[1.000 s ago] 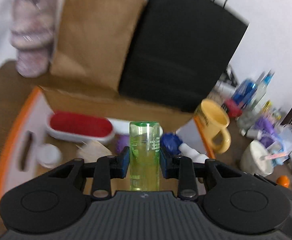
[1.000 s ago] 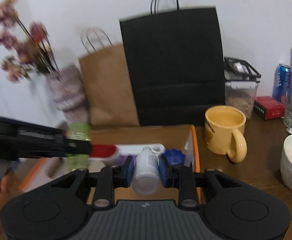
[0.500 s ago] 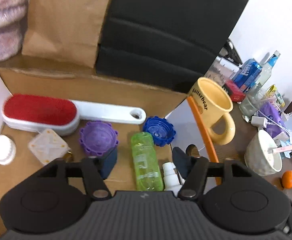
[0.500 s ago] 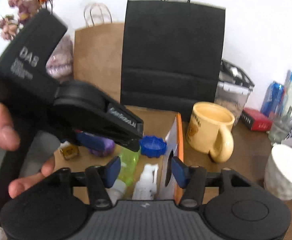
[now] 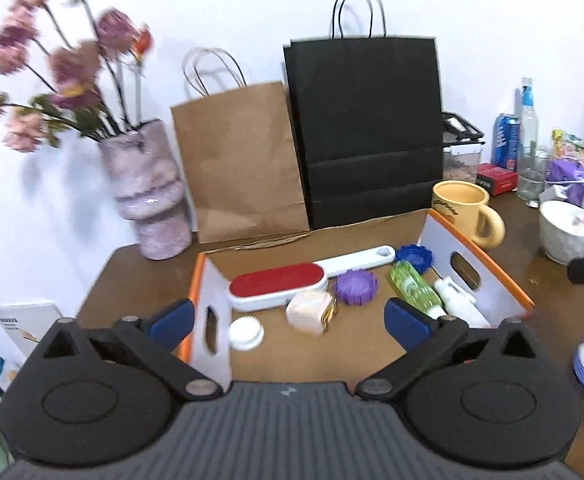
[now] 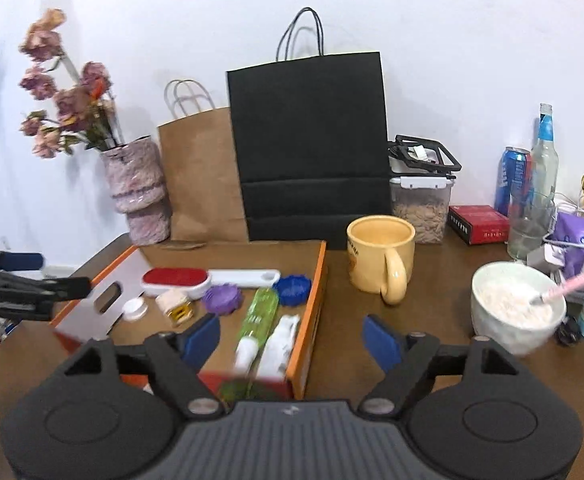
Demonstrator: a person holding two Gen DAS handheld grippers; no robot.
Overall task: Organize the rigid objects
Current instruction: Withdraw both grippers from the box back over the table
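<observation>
An orange-rimmed cardboard box [image 5: 488,258] [image 6: 316,280] sits on the brown table. Inside lie a green bottle [image 5: 414,290] [image 6: 259,312] and a white bottle [image 5: 454,300] [image 6: 281,340] side by side at its right wall. A red lint brush [image 5: 279,286] [image 6: 175,278], a purple cap [image 5: 356,286] [image 6: 221,298], a blue cap [image 5: 414,256] [image 6: 292,284], a beige cube [image 5: 310,312] [image 6: 175,306] and a white lid [image 5: 245,332] [image 6: 133,308] also lie in it. My left gripper [image 5: 287,322] is open and empty, held back above the box's near side. My right gripper [image 6: 292,338] is open and empty above the box's right wall.
A yellow mug [image 6: 382,258] stands right of the box. A white bowl [image 6: 518,306] with a pink spoon, a glass, a can and a bottle stand further right. Brown [image 6: 203,176] and black [image 6: 312,144] paper bags and a flower vase [image 6: 139,188] line the back wall.
Both grippers let go of their bottles, which now lie in the box. Both have opened wider and pulled back and up from the box.
</observation>
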